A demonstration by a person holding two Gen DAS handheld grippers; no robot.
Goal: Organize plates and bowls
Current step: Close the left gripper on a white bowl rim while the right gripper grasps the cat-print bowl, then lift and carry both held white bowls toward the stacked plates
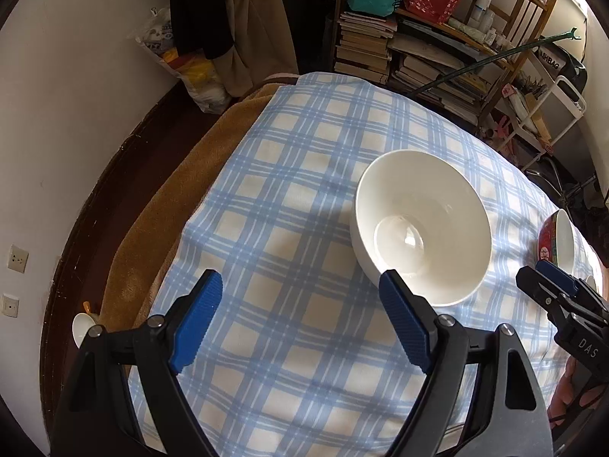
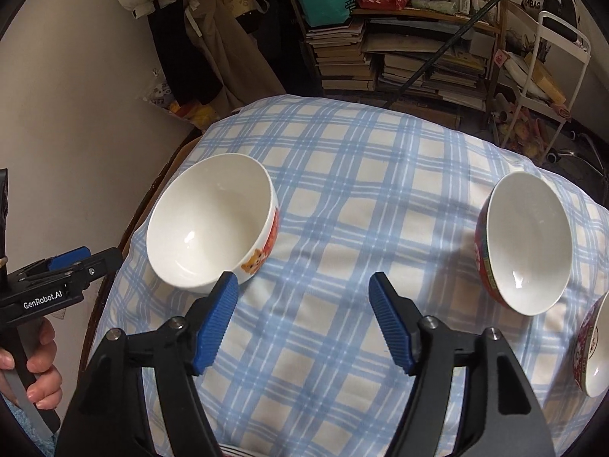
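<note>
- The left claw (image 1: 300, 320) hangs above the blue-and-white checked cloth (image 1: 289, 175) that covers the worktop, jaws spread wide and released, with only cloth between its blue ribbed pads (image 1: 198, 323).
- A white bowl (image 1: 422, 224) stands upright on the cloth just beyond the left claw's right-hand pad; in the left wrist view that pad overlaps the bowl's near rim, and whether they touch cannot be told.
- Seen from the right wrist, the same white bowl (image 2: 213, 224) shows a cartoon print and a red patch on its outer wall, and sits near the left edge of the cloth.
- The right claw (image 2: 304, 320) is likewise released and empty, its jaws apart over bare cloth between the two bowls.
- A red-patterned bowl (image 2: 525, 243) with a white inside stands well apart from the white one, toward the right of the cloth.
- A second red-patterned bowl (image 2: 593, 350) is cut off at the right edge, just beside the first.
- A hand (image 2: 34, 365) grips the handle of the left claw at the lower left of the right wrist view.
- A brown blanket (image 1: 160, 209) shows beneath the cloth's left side.
- Behind the worktop stands a shelf (image 2: 411, 49) stacked with books and papers, and a white cart (image 2: 548, 76) beside it.
</note>
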